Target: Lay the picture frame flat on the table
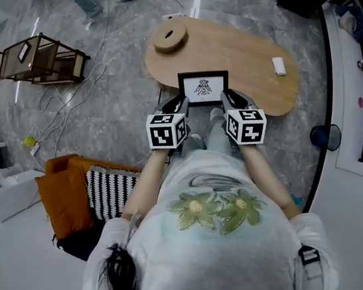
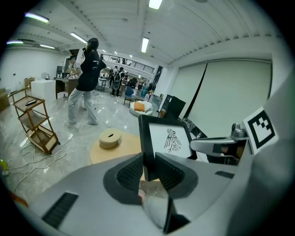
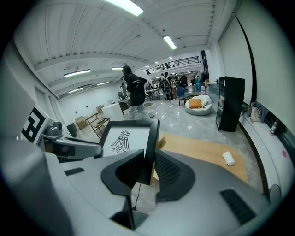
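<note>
A black picture frame (image 1: pixel 203 87) with a bird drawing on white stands upright over the near edge of the oval wooden table (image 1: pixel 247 56), its picture facing me. My left gripper (image 1: pixel 177 105) is shut on the frame's left edge, and the right gripper (image 1: pixel 229 105) is shut on its right edge. In the left gripper view the frame (image 2: pixel 168 138) rises from between the dark ribbed pads of the left gripper (image 2: pixel 150 168). In the right gripper view the frame (image 3: pixel 126 140) sits the same way in the right gripper (image 3: pixel 148 168). Whether the frame's bottom touches the table is hidden.
A round wooden ring-shaped piece (image 1: pixel 170 37) lies at the table's far left and a small white object (image 1: pixel 279 66) at its far right. A wooden shelf cart (image 1: pixel 39 61) and cables stand on the floor to the left. A dark bin (image 1: pixel 327 136) is at the right, and a person (image 2: pixel 87 78) walks far behind.
</note>
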`<state>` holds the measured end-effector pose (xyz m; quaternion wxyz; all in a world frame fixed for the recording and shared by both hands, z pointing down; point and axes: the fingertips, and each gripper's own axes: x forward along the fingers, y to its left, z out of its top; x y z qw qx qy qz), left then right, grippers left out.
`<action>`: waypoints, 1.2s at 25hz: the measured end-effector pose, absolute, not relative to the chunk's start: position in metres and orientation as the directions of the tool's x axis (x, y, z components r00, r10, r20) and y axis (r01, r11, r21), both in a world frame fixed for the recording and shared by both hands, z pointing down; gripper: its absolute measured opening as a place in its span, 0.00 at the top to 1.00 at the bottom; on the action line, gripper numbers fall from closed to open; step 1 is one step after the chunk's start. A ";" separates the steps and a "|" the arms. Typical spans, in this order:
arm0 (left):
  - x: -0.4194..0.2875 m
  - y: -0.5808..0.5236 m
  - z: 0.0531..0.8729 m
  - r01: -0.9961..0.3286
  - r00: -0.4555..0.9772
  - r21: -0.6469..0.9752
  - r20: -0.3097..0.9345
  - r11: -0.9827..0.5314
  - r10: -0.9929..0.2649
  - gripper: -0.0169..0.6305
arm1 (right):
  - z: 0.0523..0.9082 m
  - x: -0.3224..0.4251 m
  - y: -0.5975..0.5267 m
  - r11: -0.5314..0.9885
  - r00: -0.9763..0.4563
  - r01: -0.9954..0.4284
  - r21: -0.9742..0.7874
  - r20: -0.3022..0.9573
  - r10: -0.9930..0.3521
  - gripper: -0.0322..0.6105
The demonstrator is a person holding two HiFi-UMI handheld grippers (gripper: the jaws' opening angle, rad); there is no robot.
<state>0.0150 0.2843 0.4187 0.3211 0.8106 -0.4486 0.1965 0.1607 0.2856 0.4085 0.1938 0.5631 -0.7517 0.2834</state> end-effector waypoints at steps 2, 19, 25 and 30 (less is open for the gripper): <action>0.008 0.282 0.419 -0.859 0.512 0.345 0.608 -0.378 -0.607 0.83 | 0.409 0.154 0.281 0.221 -0.302 -0.953 -0.206 0.612 -0.731 0.83; -0.024 0.201 0.434 -0.896 0.437 0.369 0.626 -0.248 -0.645 0.83 | 0.421 0.120 0.181 0.347 -0.392 -0.916 -0.201 0.636 -0.664 0.82; -0.022 0.169 0.436 -0.903 0.418 0.371 0.637 -0.217 -0.648 0.83 | 0.424 0.121 0.145 0.374 -0.414 -0.904 -0.209 0.646 -0.641 0.82; -0.022 0.149 0.440 -0.911 0.395 0.371 0.650 -0.183 -0.649 0.83 | 0.428 0.121 0.120 0.394 -0.432 -0.893 -0.217 0.655 -0.619 0.82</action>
